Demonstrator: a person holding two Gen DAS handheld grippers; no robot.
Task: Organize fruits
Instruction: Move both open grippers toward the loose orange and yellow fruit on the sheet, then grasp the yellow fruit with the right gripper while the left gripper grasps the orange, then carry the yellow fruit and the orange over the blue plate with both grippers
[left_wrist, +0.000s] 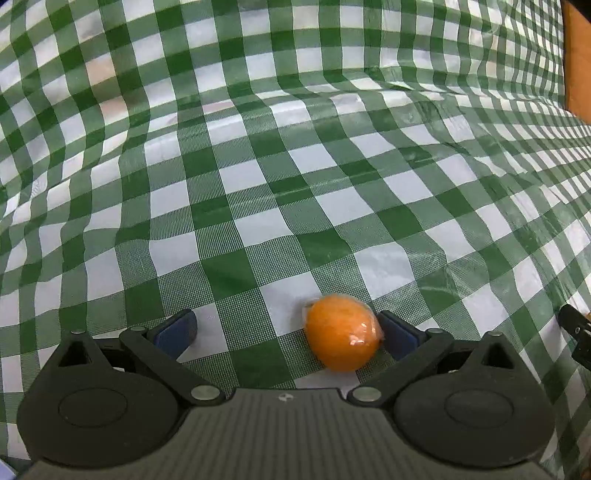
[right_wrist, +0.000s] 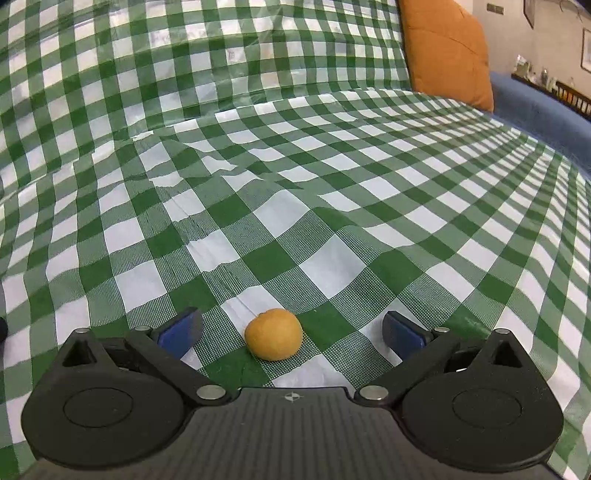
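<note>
Green-and-white checked cloth (left_wrist: 258, 166) covers the whole surface, creased and rising into a fold at the back. One orange cushion (right_wrist: 447, 51) stands at its far right corner.

Two fruits show, one in each view. An orange in clear wrap (left_wrist: 341, 332) lies on the cloth inside the left gripper (left_wrist: 288, 330), against the right blue pad (left_wrist: 397, 338) and well apart from the other pad; the claw is spread wide, released. A small yellow-orange fruit (right_wrist: 274, 334) lies between the pads of the right gripper (right_wrist: 291, 332), touching neither; that claw is likewise released.

No readable writing shows.
</note>
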